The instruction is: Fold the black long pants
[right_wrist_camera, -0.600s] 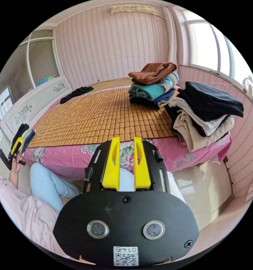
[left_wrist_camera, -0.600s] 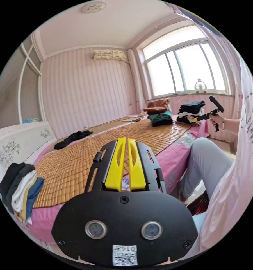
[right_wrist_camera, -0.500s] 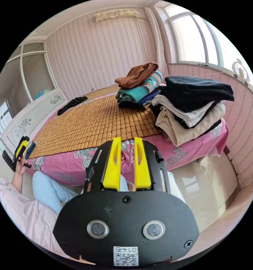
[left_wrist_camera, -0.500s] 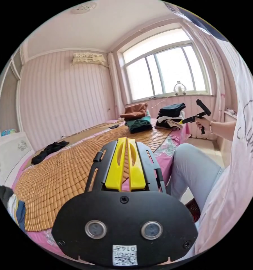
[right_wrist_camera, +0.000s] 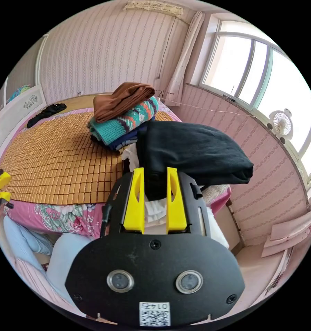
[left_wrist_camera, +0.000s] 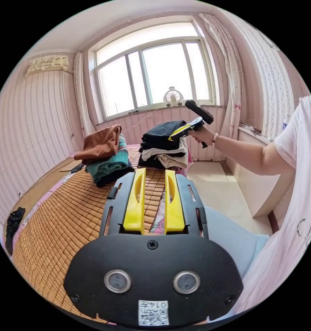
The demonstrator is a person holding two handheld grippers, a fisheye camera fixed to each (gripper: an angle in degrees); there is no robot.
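Brought closer since earlier, right gripper point(right_wrist_camera: 154, 172), jaws parted and empty, is aimed at folded black pants point(right_wrist_camera: 193, 155); pickup step; closure is required next.

Daylight pours in through the window point(left_wrist_camera: 155, 74), whose panes are blown out to plain white in both views. The room is bright and evenly lit, with soft, faint shadows under the folded stacks on the bed point(right_wrist_camera: 51, 162). The black garment point(right_wrist_camera: 193, 155) on top of the near stack keeps little surface detail. Both pictures are sharp at the centre. Fisheye distortion bends the striped walls point(right_wrist_camera: 103, 51) and window frame into curves toward the rim, and a black surround encloses each circular picture.
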